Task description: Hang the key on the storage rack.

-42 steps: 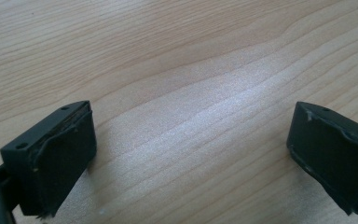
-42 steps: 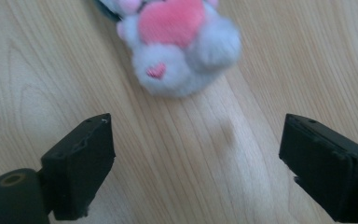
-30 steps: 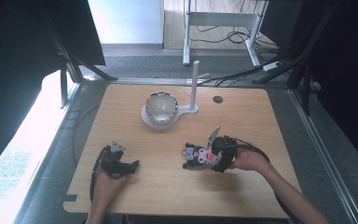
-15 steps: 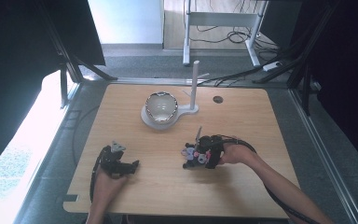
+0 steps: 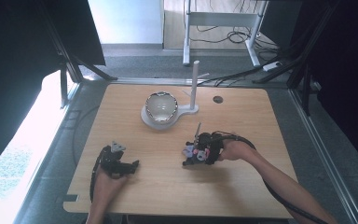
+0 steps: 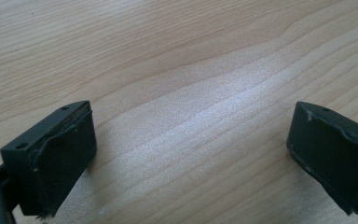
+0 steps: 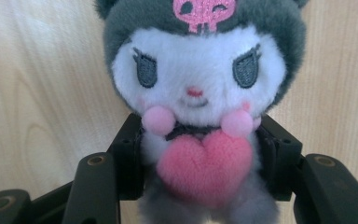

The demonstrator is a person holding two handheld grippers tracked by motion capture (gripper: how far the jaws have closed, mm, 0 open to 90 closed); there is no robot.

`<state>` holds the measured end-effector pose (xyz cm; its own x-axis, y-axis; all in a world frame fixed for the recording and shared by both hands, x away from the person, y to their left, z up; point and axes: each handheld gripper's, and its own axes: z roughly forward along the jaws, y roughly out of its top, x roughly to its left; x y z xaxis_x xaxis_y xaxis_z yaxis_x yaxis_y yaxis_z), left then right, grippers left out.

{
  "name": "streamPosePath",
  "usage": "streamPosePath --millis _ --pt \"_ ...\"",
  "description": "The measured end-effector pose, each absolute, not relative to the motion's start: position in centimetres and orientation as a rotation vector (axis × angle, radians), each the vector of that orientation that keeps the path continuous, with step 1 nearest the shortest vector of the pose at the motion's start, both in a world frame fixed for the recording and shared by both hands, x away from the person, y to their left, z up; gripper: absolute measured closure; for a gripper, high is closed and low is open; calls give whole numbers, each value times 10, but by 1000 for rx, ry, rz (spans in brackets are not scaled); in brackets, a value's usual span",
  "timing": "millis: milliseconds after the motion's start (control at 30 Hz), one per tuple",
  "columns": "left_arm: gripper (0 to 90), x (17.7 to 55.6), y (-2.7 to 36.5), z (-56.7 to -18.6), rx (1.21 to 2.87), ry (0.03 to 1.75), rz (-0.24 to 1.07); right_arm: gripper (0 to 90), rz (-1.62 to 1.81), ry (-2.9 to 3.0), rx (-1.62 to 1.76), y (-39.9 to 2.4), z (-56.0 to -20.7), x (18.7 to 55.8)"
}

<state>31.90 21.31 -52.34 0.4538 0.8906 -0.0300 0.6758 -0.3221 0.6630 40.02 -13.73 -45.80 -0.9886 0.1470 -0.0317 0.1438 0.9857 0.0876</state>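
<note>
Right gripper (image 7: 200, 182) clamped on plush (image 7: 198, 93) body; soft fur, slip or sag risk if lifted fast. Left gripper (image 6: 191, 158) apart over bare table (image 5: 261, 116).

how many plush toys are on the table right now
1. The plush toy sits between the jaws of the right gripper, at the table's near right of centre. Another behind the bowl can't be excluded.

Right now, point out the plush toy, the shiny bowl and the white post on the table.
plush toy (image 7: 200, 88): right gripper view, on its white face.
shiny bowl (image 5: 161, 107): high view, on its inner surface.
white post (image 5: 195, 84): high view, midway up the shaft.
</note>
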Motion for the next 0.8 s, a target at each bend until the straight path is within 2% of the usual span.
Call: streamPosePath --millis 800 --pt "13 319 213 -524 2097 1301 460 447 257 3054 390 -175 -382 427"
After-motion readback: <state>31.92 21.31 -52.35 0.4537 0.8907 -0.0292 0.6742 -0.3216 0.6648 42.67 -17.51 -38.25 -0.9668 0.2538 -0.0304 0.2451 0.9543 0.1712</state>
